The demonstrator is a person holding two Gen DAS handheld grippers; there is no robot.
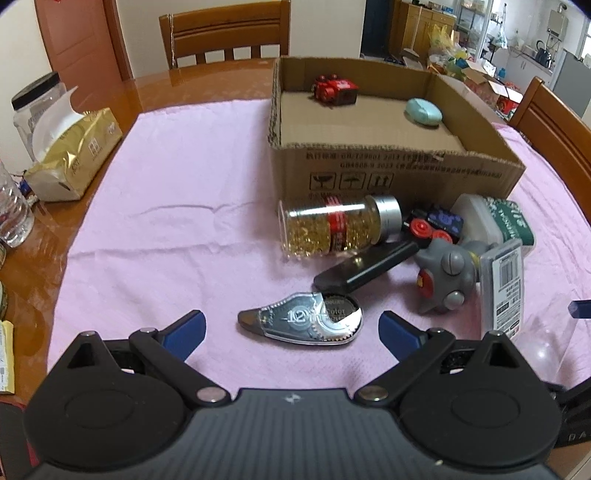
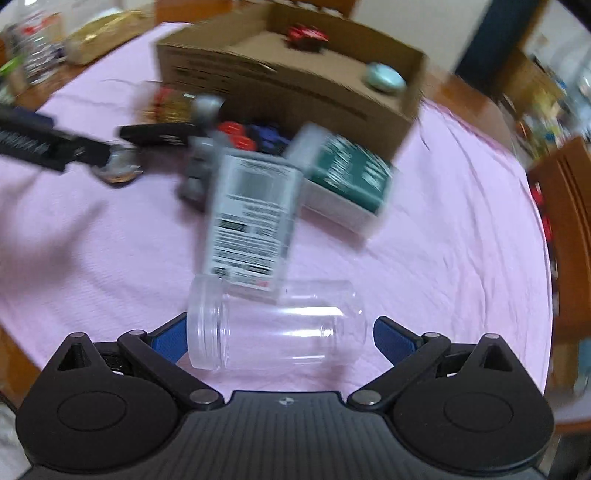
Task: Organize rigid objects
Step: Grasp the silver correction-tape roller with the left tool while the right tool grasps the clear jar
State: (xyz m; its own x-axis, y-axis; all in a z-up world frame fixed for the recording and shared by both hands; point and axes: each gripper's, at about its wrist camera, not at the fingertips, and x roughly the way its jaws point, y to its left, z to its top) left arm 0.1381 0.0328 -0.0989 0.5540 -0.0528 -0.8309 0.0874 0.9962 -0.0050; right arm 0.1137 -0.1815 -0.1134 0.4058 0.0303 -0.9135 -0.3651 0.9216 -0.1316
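Observation:
A cardboard box stands on the pink cloth and holds a red toy and a pale blue oval. In front of it lie a jar of gold beads, a black remote, a grey toy, a labelled flat case, a green-labelled box and a correction-tape dispenser. My left gripper is open with the dispenser between its fingers. My right gripper is open around a clear plastic jar lying on its side.
A gold tissue pack, a plastic jar and a water bottle stand at the table's left edge. Wooden chairs stand behind and to the right. The right wrist view is motion-blurred.

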